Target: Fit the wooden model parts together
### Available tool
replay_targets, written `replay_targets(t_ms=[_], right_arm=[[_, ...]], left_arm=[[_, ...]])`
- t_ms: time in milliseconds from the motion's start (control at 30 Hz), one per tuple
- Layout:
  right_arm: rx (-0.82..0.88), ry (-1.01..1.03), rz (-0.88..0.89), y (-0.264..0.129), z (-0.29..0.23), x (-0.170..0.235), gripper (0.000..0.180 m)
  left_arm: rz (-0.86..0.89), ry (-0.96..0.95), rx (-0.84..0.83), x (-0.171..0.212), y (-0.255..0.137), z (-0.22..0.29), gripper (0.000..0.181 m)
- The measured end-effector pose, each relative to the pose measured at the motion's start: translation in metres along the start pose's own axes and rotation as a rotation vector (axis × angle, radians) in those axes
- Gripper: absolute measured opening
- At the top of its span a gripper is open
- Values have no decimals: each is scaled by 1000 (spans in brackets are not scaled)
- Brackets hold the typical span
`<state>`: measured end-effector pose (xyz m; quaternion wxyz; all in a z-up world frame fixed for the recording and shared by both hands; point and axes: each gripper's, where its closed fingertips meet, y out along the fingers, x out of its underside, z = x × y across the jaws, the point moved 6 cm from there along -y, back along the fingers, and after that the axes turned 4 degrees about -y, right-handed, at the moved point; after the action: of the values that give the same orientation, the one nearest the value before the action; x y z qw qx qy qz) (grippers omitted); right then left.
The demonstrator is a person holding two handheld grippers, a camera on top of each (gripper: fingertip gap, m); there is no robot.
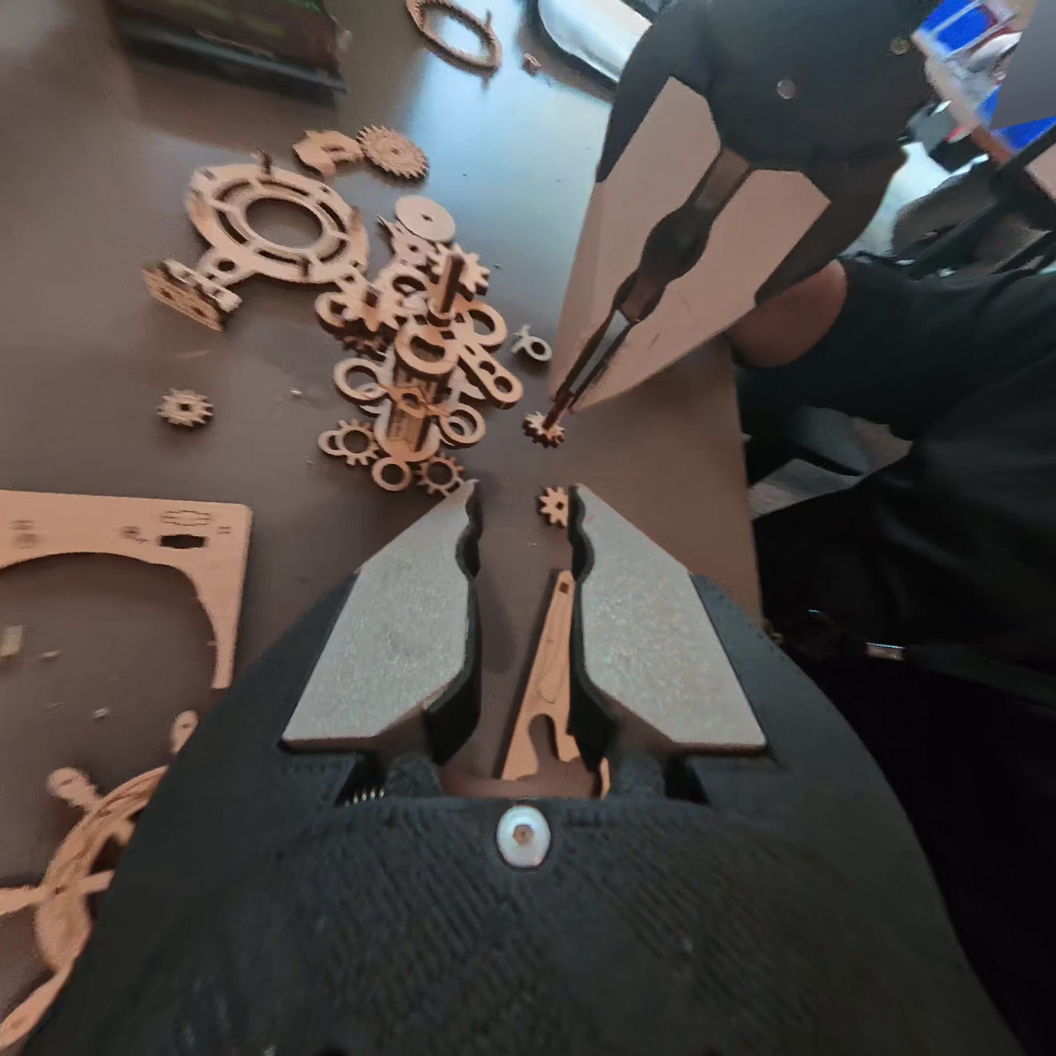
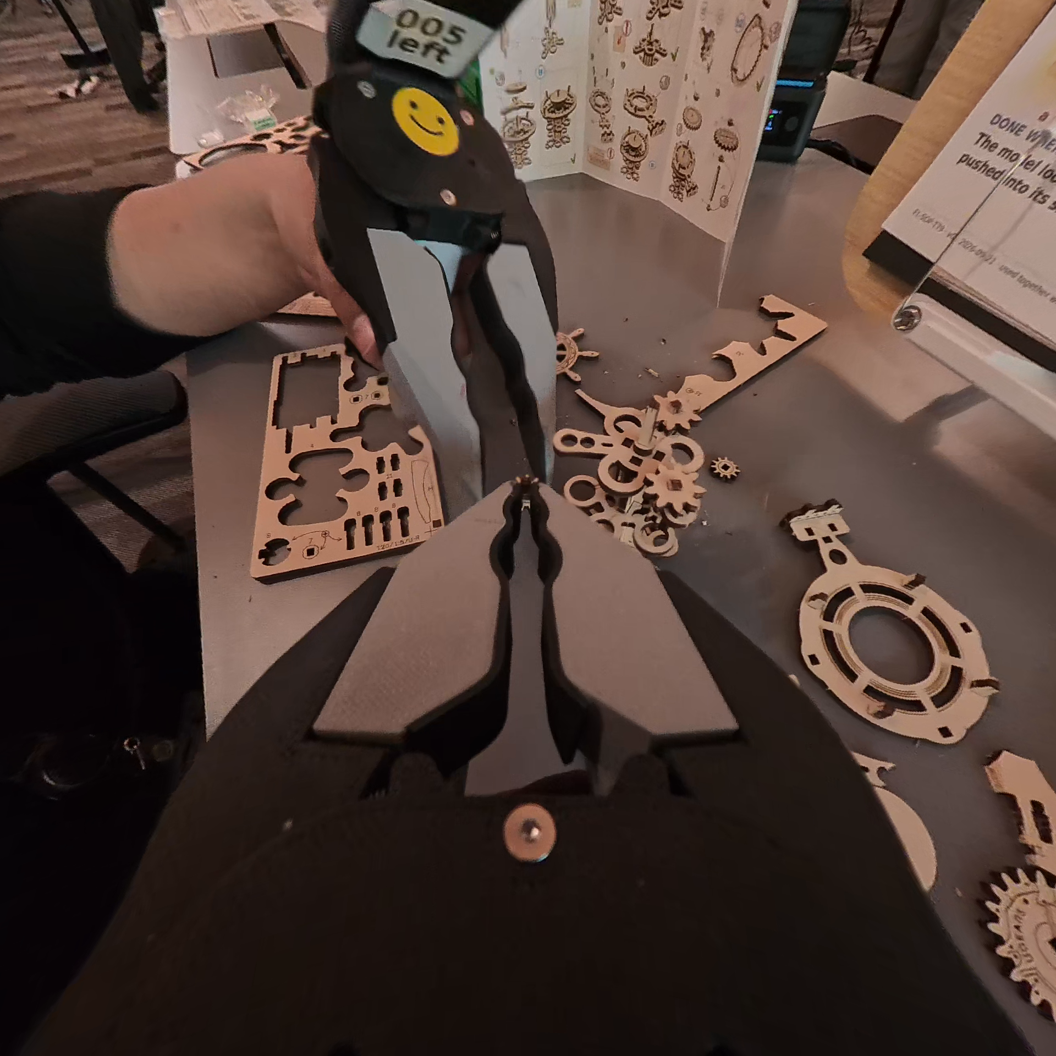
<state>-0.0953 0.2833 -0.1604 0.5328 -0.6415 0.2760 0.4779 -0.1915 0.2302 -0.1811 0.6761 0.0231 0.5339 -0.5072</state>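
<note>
My right gripper (image 2: 523, 498) is shut on a small wooden gear (image 2: 523, 483), gripped at its very tips. In the left wrist view it comes in from the upper right (image 1: 563, 403) and holds the gear (image 1: 543, 430) just above the table. My left gripper (image 1: 523, 496) is open, its tips a short way in front of the held gear. It also shows in the right wrist view (image 2: 508, 466), pointing down. A second small gear (image 1: 553, 506) lies by its right fingertip. A pointed wooden piece (image 1: 551, 663) shows between its fingers, against the right one; I cannot tell whether it is held.
A stacked cluster of rings and gears (image 1: 423, 354) (image 2: 634, 474) lies left of both grippers. A ring-shaped frame (image 1: 274, 228) (image 2: 891, 646), loose gears (image 1: 184, 407) (image 2: 724, 468), a cut-out sheet (image 2: 343, 468), a folded instruction leaflet (image 2: 657, 86) and a sign stand (image 2: 983, 200) surround them. The table edge (image 1: 743, 457) is on the right. My two grippers' fingertips are within a few centimetres of each other.
</note>
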Motion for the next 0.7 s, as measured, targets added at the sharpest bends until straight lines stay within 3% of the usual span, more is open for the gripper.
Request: replay_targets(t_ms=[133,700], right_arm=[[19,14,-11,2,1,0,0],[39,154,-12,5,7,0,0]], left_arm=[[16,161,-113,-3,-6,2,23],[131,299,-249,-12,2,12,10]])
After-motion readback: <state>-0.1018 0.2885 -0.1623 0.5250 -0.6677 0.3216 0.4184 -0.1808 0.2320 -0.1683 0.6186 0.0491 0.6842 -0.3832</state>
